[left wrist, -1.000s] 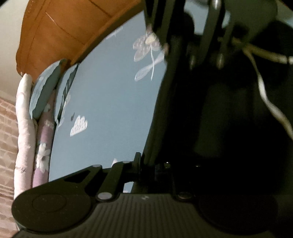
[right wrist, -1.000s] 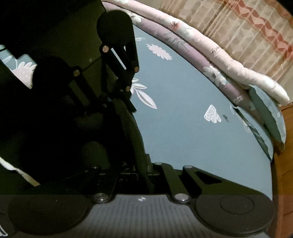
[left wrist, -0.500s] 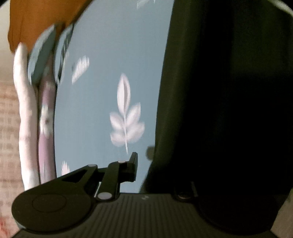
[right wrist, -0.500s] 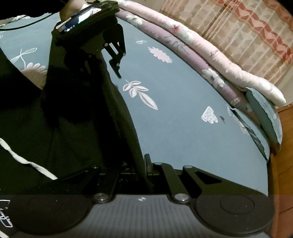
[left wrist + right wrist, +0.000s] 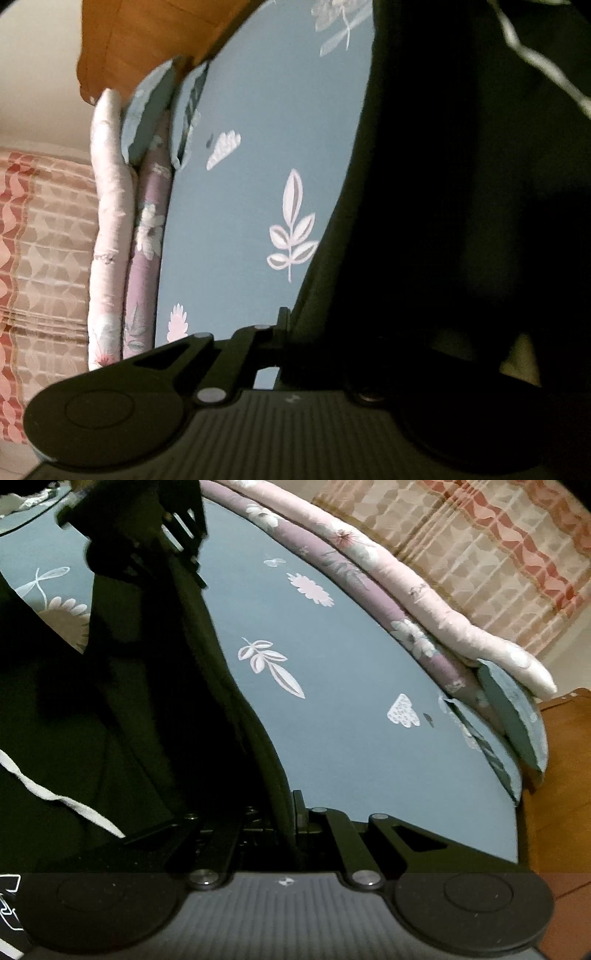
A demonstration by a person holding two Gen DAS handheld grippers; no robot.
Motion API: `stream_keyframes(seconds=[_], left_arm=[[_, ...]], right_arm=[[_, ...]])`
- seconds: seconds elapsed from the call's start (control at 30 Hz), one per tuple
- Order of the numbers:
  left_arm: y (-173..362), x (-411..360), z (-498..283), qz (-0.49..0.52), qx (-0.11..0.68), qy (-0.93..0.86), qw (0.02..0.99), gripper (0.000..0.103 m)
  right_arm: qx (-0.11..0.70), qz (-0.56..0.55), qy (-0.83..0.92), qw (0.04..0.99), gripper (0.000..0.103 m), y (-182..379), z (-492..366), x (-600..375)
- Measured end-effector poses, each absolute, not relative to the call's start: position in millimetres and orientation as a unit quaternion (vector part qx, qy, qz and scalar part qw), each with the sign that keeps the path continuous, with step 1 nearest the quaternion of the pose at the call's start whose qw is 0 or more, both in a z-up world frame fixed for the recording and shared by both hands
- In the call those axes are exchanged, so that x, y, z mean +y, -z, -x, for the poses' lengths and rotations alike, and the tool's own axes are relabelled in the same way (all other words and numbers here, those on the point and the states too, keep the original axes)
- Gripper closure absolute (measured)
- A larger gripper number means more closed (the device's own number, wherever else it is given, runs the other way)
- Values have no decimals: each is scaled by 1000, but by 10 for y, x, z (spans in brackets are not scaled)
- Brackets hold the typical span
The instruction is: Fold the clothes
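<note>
One black garment (image 5: 129, 720), white-striped, draped.

No readable text, brand, number or sign shows in either view. At the lower left edge of the right wrist view, white outlined marks (image 5: 9, 904) stand on a black surface, cut off by the frame and too partial to read. A small pale emblem (image 5: 285, 881) sits on the ribbed dark grey gripper body at the bottom centre; it is a symbol, not lettering.
</note>
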State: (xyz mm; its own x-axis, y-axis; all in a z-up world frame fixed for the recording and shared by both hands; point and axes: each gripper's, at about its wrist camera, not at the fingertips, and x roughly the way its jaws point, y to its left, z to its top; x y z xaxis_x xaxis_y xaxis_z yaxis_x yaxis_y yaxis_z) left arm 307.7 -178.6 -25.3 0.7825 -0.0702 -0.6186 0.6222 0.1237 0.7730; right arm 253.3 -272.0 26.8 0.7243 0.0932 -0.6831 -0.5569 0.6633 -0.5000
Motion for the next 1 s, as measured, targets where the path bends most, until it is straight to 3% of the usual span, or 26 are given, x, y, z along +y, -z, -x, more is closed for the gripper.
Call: stream_keyframes(seconds=[0.63,1.0], left_arm=[[-636,-1770,-2072,-577,170,319,732,103],[-279,-1982,-1526,-583,208,432,656,103]], right_arm=[[316,372,-140,862,97,-782,-1885,-2819],[366,416,-181,812,97,-533,-1519,-2797]])
